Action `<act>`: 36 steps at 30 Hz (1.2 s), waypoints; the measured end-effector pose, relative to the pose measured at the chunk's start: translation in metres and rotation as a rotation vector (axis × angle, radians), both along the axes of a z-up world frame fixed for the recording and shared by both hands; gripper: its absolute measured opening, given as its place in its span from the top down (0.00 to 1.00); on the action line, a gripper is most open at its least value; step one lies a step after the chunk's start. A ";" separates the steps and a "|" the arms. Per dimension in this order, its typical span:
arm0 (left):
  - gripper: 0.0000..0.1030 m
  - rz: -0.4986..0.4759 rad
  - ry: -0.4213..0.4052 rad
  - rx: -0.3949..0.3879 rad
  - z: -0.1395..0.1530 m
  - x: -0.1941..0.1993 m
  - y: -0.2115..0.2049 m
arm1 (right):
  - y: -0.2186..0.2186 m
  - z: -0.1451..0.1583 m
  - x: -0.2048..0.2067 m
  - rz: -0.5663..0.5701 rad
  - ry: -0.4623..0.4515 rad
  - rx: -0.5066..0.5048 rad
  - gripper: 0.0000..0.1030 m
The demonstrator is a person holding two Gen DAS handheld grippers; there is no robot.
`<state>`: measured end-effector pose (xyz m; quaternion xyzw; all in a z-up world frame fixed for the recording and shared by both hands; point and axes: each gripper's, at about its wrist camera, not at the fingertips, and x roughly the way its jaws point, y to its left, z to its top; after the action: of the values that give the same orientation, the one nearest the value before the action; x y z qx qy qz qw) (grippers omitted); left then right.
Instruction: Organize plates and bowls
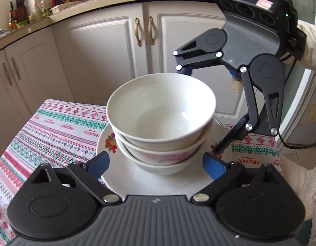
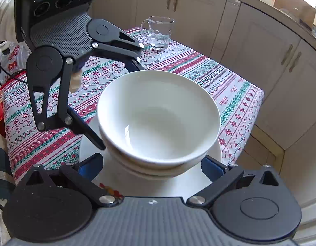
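Left wrist view: three bowls [image 1: 161, 121] sit nested on a plate [image 1: 137, 178] at the table [image 1: 55, 127] edge, stacked to save room, I judge. The left gripper [image 1: 155, 164] is spread wide, its blue pads [image 1: 214, 167] flanking the lowest bowl at 5 and 7 o'clock without touching it. The right gripper [image 1: 201, 110] reaches in from 2 o'clock, also spread, one finger behind the top rim, the other low beside the stack at 4 o'clock; nothing is pinched. Right wrist view: a glass mug [image 2: 160, 32] stands at 12 o'clock, well apart. The stacking looks done.
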<state>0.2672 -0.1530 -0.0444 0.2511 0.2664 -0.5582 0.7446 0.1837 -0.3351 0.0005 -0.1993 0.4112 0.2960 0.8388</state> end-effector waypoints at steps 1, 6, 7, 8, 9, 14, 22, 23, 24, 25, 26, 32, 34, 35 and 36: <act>0.04 0.020 -0.017 -0.006 0.002 -0.005 0.004 | 0.001 0.001 -0.004 -0.015 -0.009 -0.007 0.00; 0.03 0.196 -0.120 -0.026 0.012 -0.033 0.028 | 0.006 0.011 -0.031 -0.147 -0.056 -0.020 0.00; 0.03 0.239 -0.131 -0.031 0.015 -0.038 0.031 | 0.009 0.013 -0.037 -0.186 -0.065 -0.028 0.00; 0.03 0.280 -0.138 -0.040 0.017 -0.043 0.035 | 0.011 0.015 -0.042 -0.221 -0.075 -0.038 0.00; 0.03 0.329 -0.146 -0.044 0.021 -0.050 0.039 | 0.014 0.018 -0.048 -0.258 -0.086 -0.050 0.00; 0.03 0.571 -0.177 -0.080 0.038 -0.082 0.050 | 0.030 0.034 -0.075 -0.465 -0.150 -0.051 0.00; 0.03 0.820 -0.098 -0.114 0.042 -0.134 0.071 | 0.056 0.032 -0.116 -0.808 -0.188 0.037 0.00; 0.03 0.834 -0.080 -0.107 0.042 -0.139 0.072 | 0.059 0.030 -0.122 -0.843 -0.185 0.044 0.00; 0.03 0.849 -0.071 -0.102 0.042 -0.143 0.072 | 0.062 0.028 -0.127 -0.870 -0.179 0.054 0.00; 0.03 0.863 -0.070 -0.101 0.043 -0.146 0.074 | 0.064 0.028 -0.133 -0.886 -0.174 0.066 0.00; 0.03 0.876 -0.077 -0.099 0.043 -0.152 0.075 | 0.066 0.027 -0.137 -0.895 -0.171 0.078 0.00; 0.03 0.919 -0.105 -0.114 0.055 -0.168 0.081 | 0.074 0.041 -0.162 -0.937 -0.216 0.097 0.00; 0.02 0.932 -0.107 -0.124 0.059 -0.171 0.081 | 0.075 0.047 -0.169 -0.948 -0.241 0.107 0.00; 0.02 0.938 -0.108 -0.127 0.061 -0.172 0.081 | 0.075 0.049 -0.171 -0.954 -0.251 0.114 0.00; 0.02 0.941 -0.106 -0.129 0.061 -0.173 0.081 | 0.074 0.051 -0.173 -0.961 -0.260 0.122 0.00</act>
<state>0.0946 -0.0722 0.0170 0.0848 0.2777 -0.1623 0.9431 0.0103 -0.2607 0.0519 0.0267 0.3304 -0.1274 0.9348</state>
